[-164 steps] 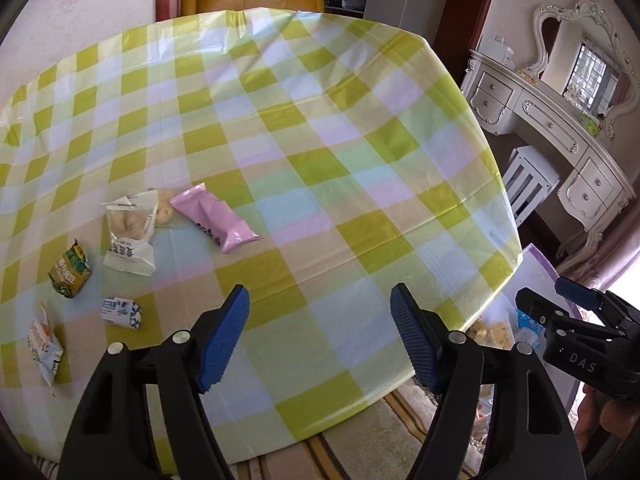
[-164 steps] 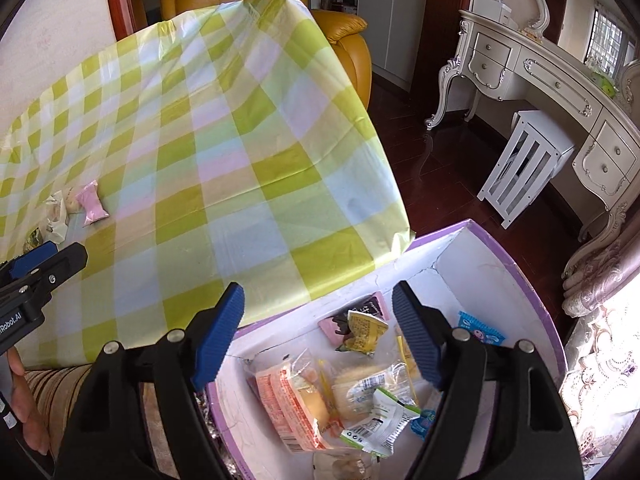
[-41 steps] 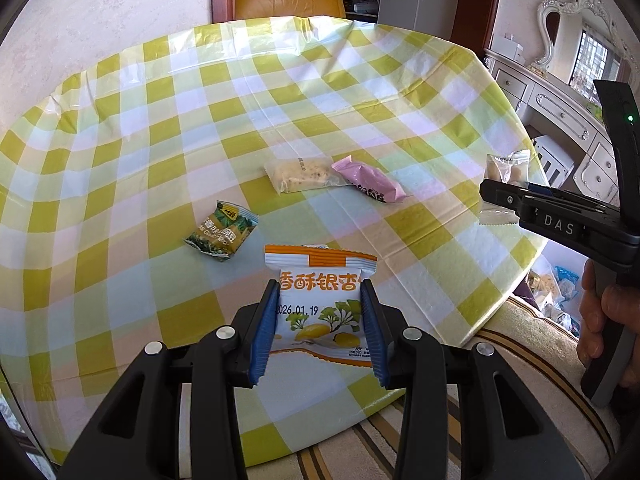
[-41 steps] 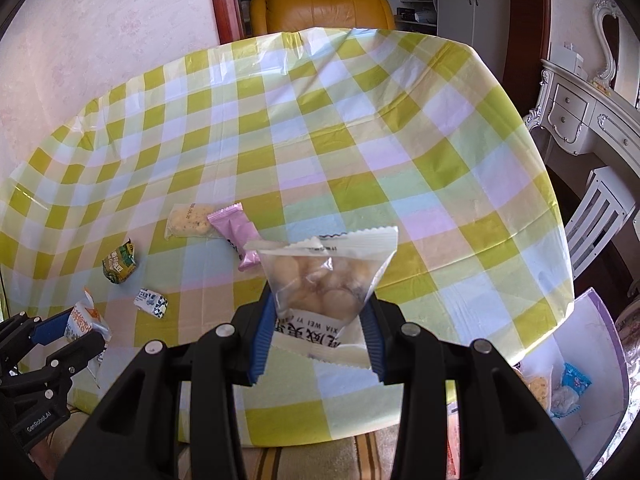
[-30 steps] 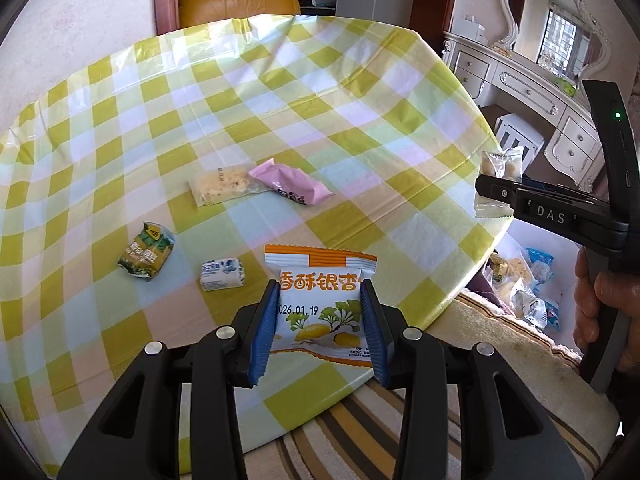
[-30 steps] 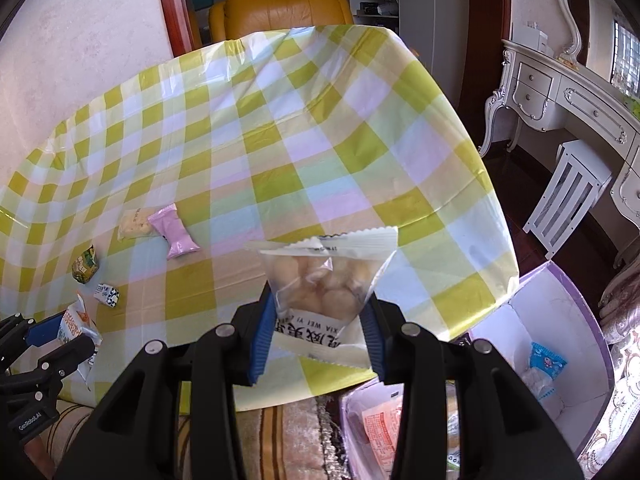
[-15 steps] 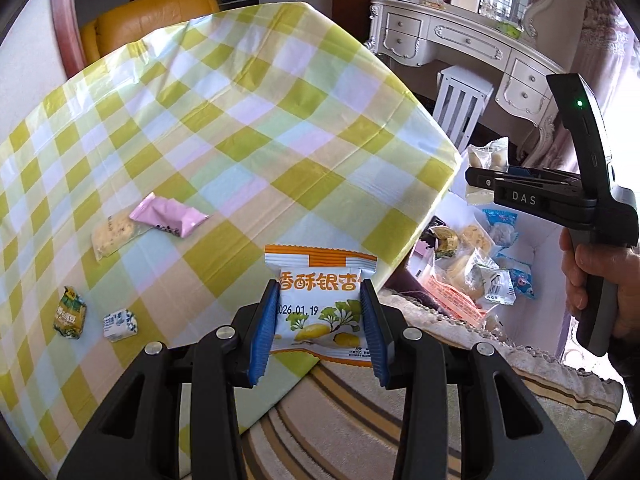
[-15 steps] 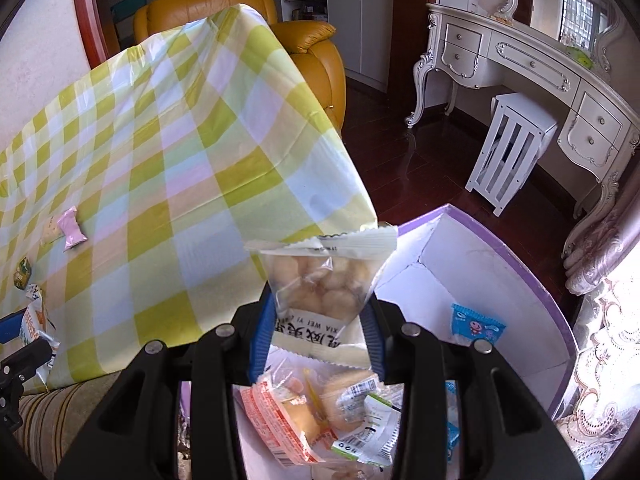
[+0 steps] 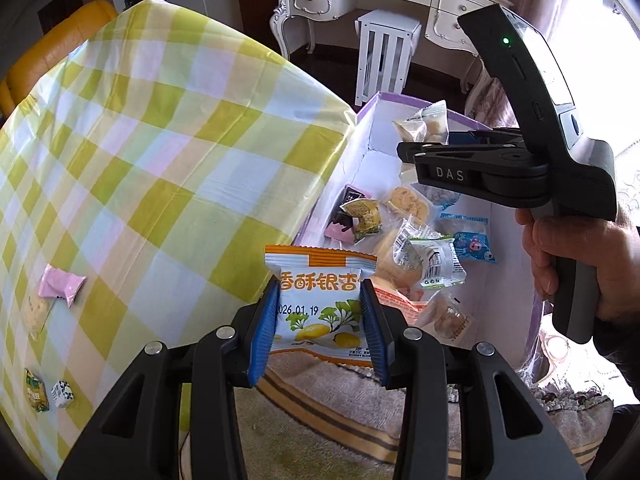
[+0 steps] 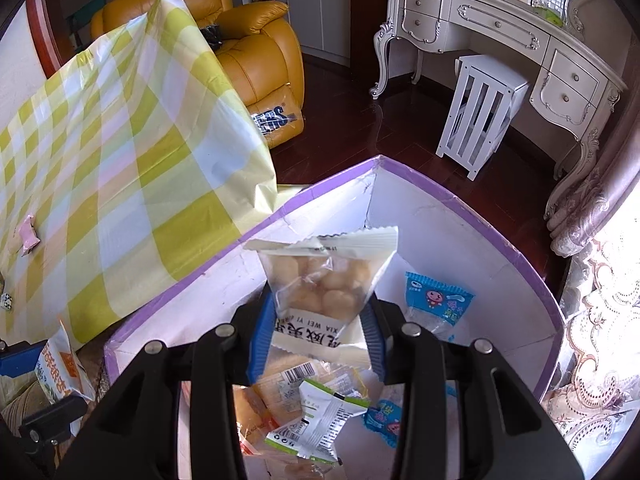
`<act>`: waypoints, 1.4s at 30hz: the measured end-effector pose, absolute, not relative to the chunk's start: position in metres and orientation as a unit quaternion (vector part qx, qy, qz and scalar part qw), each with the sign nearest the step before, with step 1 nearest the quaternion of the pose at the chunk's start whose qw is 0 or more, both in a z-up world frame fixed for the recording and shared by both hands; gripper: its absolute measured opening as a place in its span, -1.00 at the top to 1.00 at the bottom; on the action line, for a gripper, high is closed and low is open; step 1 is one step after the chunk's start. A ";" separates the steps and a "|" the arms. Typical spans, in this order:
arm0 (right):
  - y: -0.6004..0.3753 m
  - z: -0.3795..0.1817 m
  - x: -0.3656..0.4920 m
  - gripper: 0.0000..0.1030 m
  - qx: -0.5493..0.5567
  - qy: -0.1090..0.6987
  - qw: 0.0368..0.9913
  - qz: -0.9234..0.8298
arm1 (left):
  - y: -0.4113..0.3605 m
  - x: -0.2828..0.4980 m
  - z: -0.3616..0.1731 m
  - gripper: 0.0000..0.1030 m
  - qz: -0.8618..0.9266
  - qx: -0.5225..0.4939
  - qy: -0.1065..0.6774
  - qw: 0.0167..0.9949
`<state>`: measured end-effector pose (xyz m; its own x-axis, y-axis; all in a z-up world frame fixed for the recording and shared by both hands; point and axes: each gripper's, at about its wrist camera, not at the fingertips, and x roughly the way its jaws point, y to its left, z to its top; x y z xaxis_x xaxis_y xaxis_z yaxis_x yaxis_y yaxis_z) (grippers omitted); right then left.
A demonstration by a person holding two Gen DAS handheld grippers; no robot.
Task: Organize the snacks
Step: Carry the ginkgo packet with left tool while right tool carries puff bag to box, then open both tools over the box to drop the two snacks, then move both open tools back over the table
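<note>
My left gripper (image 9: 320,320) is shut on an orange and white snack packet (image 9: 320,304), held beside the table's edge just short of the purple-rimmed white box (image 9: 372,108). My right gripper (image 10: 316,328) is shut on a clear packet of round puffs (image 10: 324,280) and holds it above the inside of the box (image 10: 440,196). The right gripper also shows in the left wrist view (image 9: 424,148) over the box. Several snack packets (image 9: 432,256) lie in the box. A pink packet (image 9: 60,288), a pale biscuit packet (image 9: 34,314), a green packet (image 9: 36,396) and a small white packet (image 9: 63,393) lie on the table.
The table wears a yellow-green checked cloth (image 9: 160,160) that hangs over its edge next to the box. A striped rug (image 9: 320,400) lies below. A white stool (image 10: 480,112), an ornate white dresser (image 10: 520,32) and a yellow armchair (image 10: 248,48) stand behind.
Both grippers have swung right from over the table to the box, each still holding its packet. The right gripper has come lower over the box.
</note>
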<state>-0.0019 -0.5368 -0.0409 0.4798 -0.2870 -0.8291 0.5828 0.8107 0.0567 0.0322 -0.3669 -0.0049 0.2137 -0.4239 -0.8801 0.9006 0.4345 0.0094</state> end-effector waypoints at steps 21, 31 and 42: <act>-0.553 -0.043 -0.008 -0.44 0.187 0.441 0.831 -0.281 | -0.383 0.018 0.000 -0.44 -0.490 0.276 0.417 0.714; -0.535 -0.025 0.002 -0.48 0.172 0.437 0.842 -0.265 | -0.333 0.066 0.019 -0.44 -0.411 0.203 0.397 0.795; -0.500 -0.007 0.029 -0.48 0.151 0.431 0.860 -0.227 | -0.257 0.116 0.022 -0.44 -0.294 0.161 0.404 0.851</act>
<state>0.0288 -0.5000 -0.0067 0.5245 -0.2601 -0.8107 0.5213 0.8510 0.0642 0.1164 -0.2568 0.0223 0.5006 -0.3693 -0.7830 0.6300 0.7757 0.0369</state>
